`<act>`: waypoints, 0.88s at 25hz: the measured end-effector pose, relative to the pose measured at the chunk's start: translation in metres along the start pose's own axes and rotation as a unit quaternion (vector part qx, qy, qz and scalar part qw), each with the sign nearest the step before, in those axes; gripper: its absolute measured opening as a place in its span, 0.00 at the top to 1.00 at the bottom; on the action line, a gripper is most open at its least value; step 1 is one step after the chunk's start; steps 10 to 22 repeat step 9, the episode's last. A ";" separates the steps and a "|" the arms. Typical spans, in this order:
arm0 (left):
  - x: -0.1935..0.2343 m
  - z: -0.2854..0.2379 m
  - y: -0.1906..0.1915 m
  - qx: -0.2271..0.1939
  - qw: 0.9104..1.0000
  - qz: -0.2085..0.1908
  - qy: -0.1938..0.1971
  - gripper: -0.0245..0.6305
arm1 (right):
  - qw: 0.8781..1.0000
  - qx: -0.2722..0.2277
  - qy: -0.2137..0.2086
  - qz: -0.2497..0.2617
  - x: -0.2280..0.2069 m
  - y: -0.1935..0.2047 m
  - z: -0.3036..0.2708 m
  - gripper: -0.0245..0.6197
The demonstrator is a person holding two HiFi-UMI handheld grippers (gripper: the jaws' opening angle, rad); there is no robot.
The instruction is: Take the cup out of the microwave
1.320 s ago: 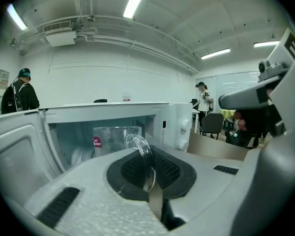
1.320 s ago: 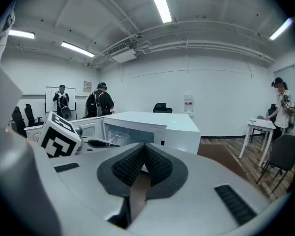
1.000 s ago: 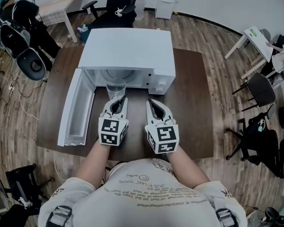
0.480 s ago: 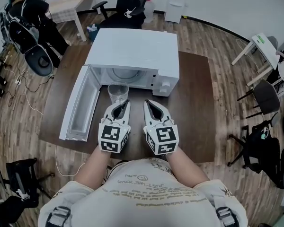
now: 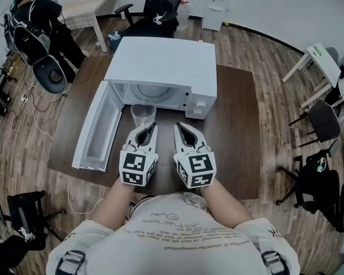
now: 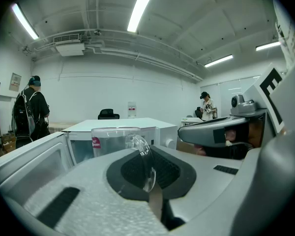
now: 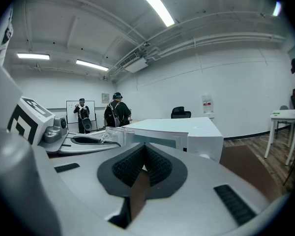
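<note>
A clear plastic cup (image 5: 143, 113) with a handle is just in front of the open white microwave (image 5: 160, 62), outside its cavity. My left gripper (image 5: 149, 125) is shut on the cup's handle. In the left gripper view the clear handle (image 6: 145, 162) is pinched between the jaws of my left gripper (image 6: 150, 183), with the cup body (image 6: 113, 139) beyond. I cannot tell whether the cup touches the table. My right gripper (image 5: 181, 126) hangs beside it, shut and empty; the right gripper view shows the right gripper (image 7: 143, 168) with jaws together and the cup (image 7: 110, 134) off to the left.
The microwave door (image 5: 94, 128) is swung open to the left of the cup. The dark brown table (image 5: 235, 136) carries the microwave. Office chairs (image 5: 160, 4), small white tables (image 5: 318, 56) and standing people (image 7: 115, 113) surround it on the wooden floor.
The left gripper has drawn the cup a little back and up from the microwave's mouth, then stayed still. The right gripper has hardly moved.
</note>
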State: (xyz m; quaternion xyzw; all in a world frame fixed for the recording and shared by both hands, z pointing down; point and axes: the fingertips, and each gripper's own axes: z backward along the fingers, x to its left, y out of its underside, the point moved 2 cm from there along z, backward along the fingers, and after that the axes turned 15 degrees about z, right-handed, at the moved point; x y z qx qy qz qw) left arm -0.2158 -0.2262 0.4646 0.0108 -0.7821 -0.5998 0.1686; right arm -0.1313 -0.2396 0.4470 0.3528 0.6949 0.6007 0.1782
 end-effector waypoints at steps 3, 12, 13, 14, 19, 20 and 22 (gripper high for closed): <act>-0.001 0.000 0.000 0.001 1.000 0.000 0.001 0.94 | 1.000 0.001 0.000 -0.001 0.000 0.001 0.001 0.94; -0.003 0.001 0.002 0.001 1.000 0.002 0.004 0.94 | 1.000 0.002 0.002 0.001 -0.003 0.002 0.003 0.94; -0.003 0.001 0.002 0.001 1.000 0.002 0.004 0.94 | 1.000 0.002 0.002 0.001 -0.003 0.002 0.003 0.94; -0.003 0.001 0.002 0.001 1.000 0.002 0.004 0.94 | 1.000 0.002 0.002 0.001 -0.003 0.002 0.003 0.94; -0.003 0.001 0.002 0.001 1.000 0.002 0.004 0.94 | 1.000 0.002 0.002 0.001 -0.003 0.002 0.003 0.94; -0.003 0.001 0.002 0.001 1.000 0.002 0.004 0.94 | 1.000 0.002 0.002 0.001 -0.003 0.002 0.003 0.94; -0.003 0.001 0.002 0.001 1.000 0.002 0.004 0.94 | 1.000 0.002 0.002 0.001 -0.003 0.002 0.003 0.94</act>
